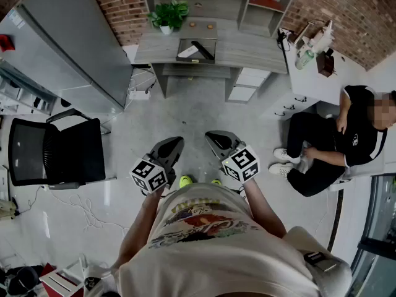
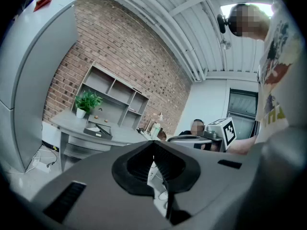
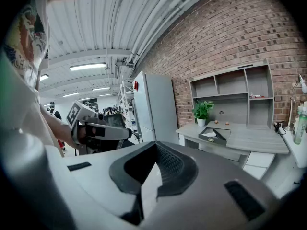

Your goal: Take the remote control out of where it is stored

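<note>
Room: grey concrete floor (image 1: pixel 192 107), with a brick wall (image 1: pixel 120 5) along the far side. You stand mid-floor, well back from the furniture.

Far left: a tall grey refrigerator (image 1: pixel 68 39) stands against the wall. Nearer on the left is a black office chair (image 1: pixel 59 150), with loose cables on the floor beside it.

Left gripper (image 1: pixel 176 142): held close in front of your body and pointing roughly level toward the far wall. The left gripper view shows its jaws clenched together with nothing between them.

Far centre: a grey desk (image 1: pixel 253 51) stands against the brick wall under an open shelf unit (image 1: pixel 216 2). A potted plant (image 1: pixel 168 14) sits at the desk's left far corner. A shallow dark tray (image 1: pixel 185 42) lies on the desktop just right of the plant. The remote control (image 1: pixel 203 50), black and slim, lies diagonally inside that tray beside a white sheet. It is well apart from both grippers.

Right gripper (image 1: pixel 214 135): just beside the left one, tilted slightly downward. Its jaws are likewise clenched on nothing.

Right: a white counter (image 1: pixel 309 67) carries bottles and a lamp. Nearer on the right, a person in dark clothing (image 1: pixel 337 147) sits with legs stretched toward the centre of the floor.
</note>
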